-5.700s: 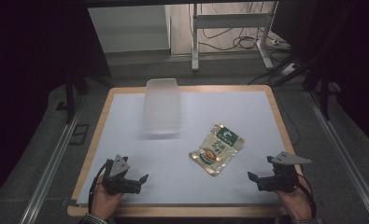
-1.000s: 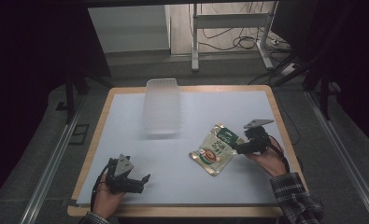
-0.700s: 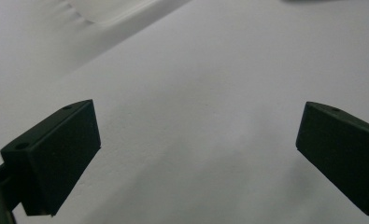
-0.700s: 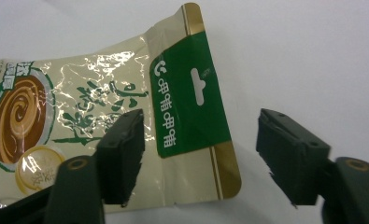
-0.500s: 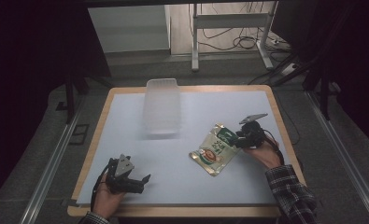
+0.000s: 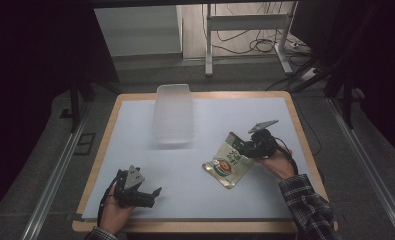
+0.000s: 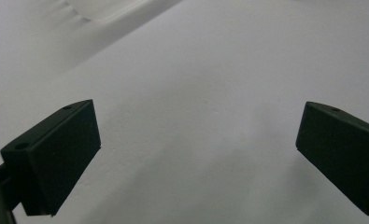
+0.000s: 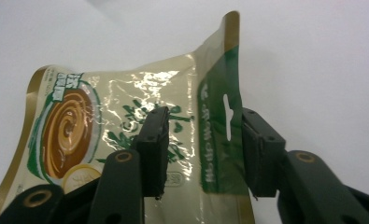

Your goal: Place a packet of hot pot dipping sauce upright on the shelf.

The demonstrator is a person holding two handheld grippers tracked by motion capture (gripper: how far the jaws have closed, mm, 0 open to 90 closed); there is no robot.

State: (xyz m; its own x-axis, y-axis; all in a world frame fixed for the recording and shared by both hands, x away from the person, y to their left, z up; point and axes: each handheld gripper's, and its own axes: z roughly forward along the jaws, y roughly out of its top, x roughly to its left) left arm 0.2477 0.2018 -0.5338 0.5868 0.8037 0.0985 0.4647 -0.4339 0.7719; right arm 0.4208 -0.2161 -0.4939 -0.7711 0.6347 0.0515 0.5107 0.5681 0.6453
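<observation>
1. Where the pouch (image 6: 227, 163) lies, right of centre on the white table top (image 6: 185, 170), we see most of its gold-and-green body flat, w/ the far green header end bent upward.
2. In the right gripper view the header strip (image 8: 218, 126), w/ its hang slot, stands on edge betw. the two black jaws; jaws are drawn in close on either side of it. We cannot tell if both pads actually touch the film.
3. Right gripper (image 6: 245, 146) sits at the pouch's far right end, held by the right hand (image 6: 277, 165); plaid sleeve (image 6: 307, 207) runs in from the bottom right.
4. Clear plastic tub (image 6: 174, 114) is at the far-centre of the table, well apart from the pouch.
5. Left gripper (image 6: 152, 194) rests low at the near left, in the left hand (image 6: 116, 210), well apart from pouch and tub.
6. Left gripper view: jaws spread wide, bare white surface betw. them, nothing gripped; a pale edge of the tub (image 7: 107, 9) shows at the top.
</observation>
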